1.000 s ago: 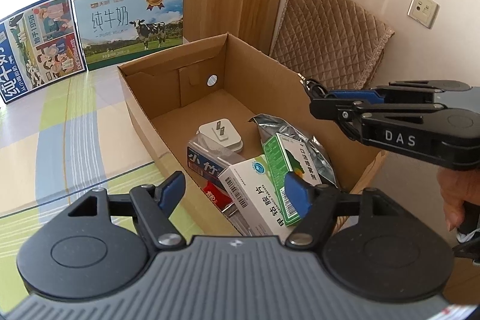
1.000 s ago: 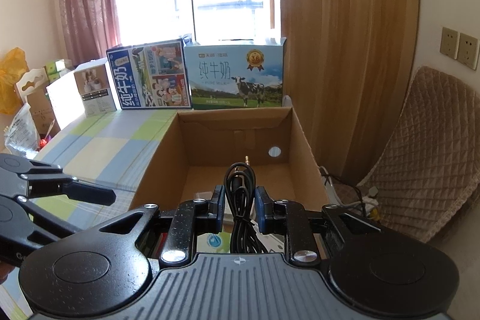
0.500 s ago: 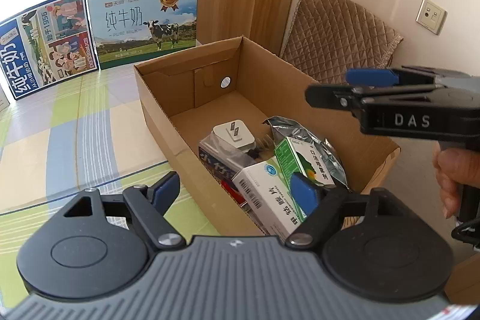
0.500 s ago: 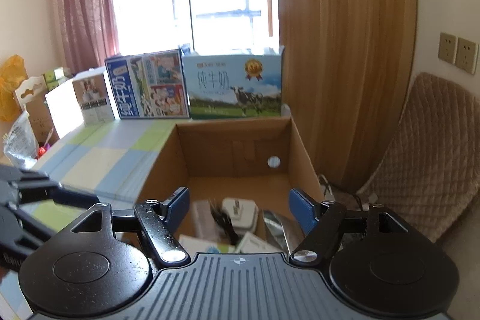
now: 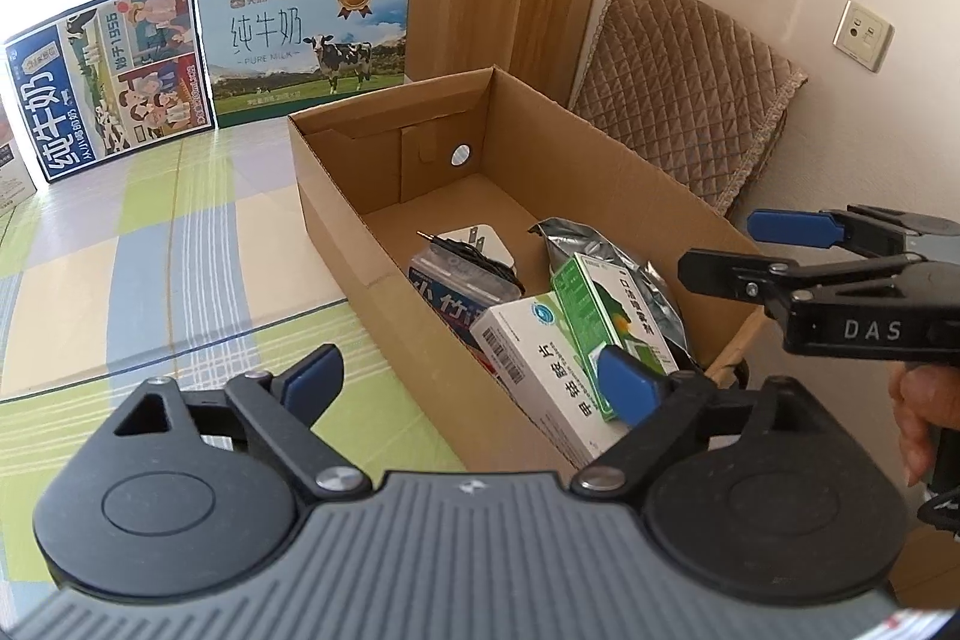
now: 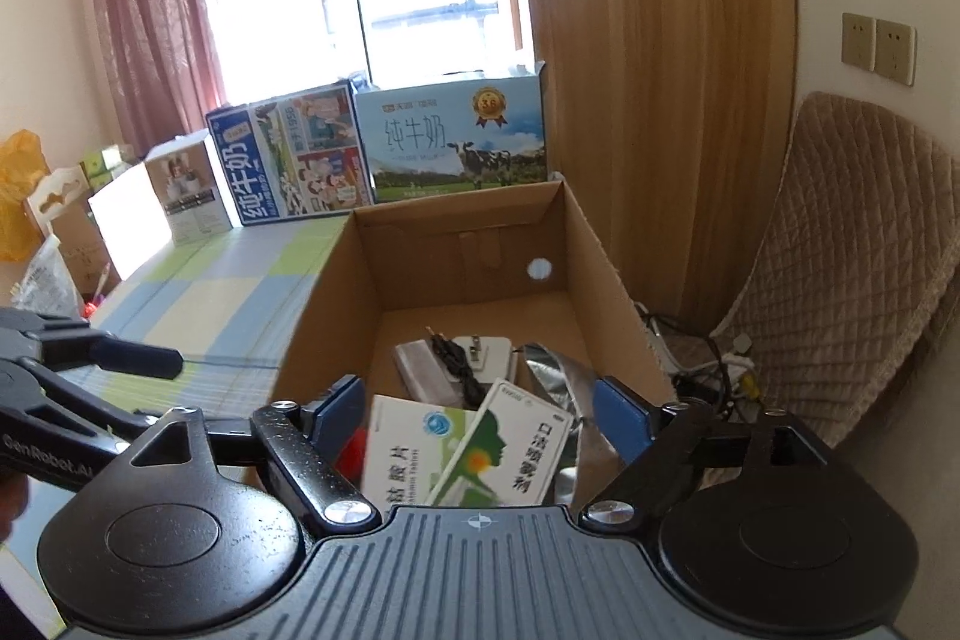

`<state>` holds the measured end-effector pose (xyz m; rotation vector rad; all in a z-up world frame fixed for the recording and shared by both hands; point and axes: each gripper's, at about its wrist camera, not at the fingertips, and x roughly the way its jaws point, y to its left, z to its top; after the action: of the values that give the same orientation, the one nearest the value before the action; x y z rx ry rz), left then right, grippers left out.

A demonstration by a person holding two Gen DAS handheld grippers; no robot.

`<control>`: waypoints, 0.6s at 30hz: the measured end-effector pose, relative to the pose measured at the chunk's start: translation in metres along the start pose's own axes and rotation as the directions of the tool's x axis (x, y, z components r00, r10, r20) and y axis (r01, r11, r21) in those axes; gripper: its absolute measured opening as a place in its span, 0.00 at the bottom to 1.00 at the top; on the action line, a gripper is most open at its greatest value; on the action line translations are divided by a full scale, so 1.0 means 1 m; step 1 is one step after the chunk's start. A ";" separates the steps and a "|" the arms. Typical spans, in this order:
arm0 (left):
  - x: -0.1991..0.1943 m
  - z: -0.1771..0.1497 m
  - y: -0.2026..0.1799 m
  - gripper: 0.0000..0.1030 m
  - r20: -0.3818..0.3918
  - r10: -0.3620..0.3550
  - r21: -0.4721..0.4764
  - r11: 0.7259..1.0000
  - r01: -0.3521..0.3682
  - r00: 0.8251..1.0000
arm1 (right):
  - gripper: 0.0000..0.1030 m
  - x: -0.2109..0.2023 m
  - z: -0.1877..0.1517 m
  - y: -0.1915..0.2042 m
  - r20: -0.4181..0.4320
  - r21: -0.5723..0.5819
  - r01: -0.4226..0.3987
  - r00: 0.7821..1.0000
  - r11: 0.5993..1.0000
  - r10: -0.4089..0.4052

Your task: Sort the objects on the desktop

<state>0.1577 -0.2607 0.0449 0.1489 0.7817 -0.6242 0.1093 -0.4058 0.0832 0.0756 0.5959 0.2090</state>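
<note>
Checked counter holds the box, dead ahead of both tongs. Cable lies inside on the charger. Left tongs and right tongs spread wide, empty, hovering level near the rim. Risk, I judge: clipping the wall, shoving the box.

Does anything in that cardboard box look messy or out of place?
Slightly: the black cable lies loosely across the white charger, and the green box leans tilted on the white medicine box. Nothing spilled or damaged.
</note>
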 end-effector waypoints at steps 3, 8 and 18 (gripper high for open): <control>-0.005 -0.004 -0.001 0.90 -0.002 -0.008 -0.005 1.000 0.008 1.000 | 0.86 -0.011 -0.001 0.003 0.013 0.010 -0.003 1.000 1.000 0.003; -0.017 -0.012 -0.006 0.97 0.007 0.018 -0.010 1.000 -0.018 1.000 | 0.96 -0.031 -0.005 0.006 0.031 0.022 0.013 0.999 1.000 -0.014; -0.043 -0.029 -0.022 0.99 0.009 0.068 -0.050 0.997 -0.067 0.998 | 0.98 -0.068 -0.019 0.010 -0.008 0.060 0.032 0.999 0.998 -0.031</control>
<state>0.1042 -0.2484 0.0562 0.1258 0.7776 -0.5411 0.0417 -0.4102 0.1063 0.1238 0.6096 0.1607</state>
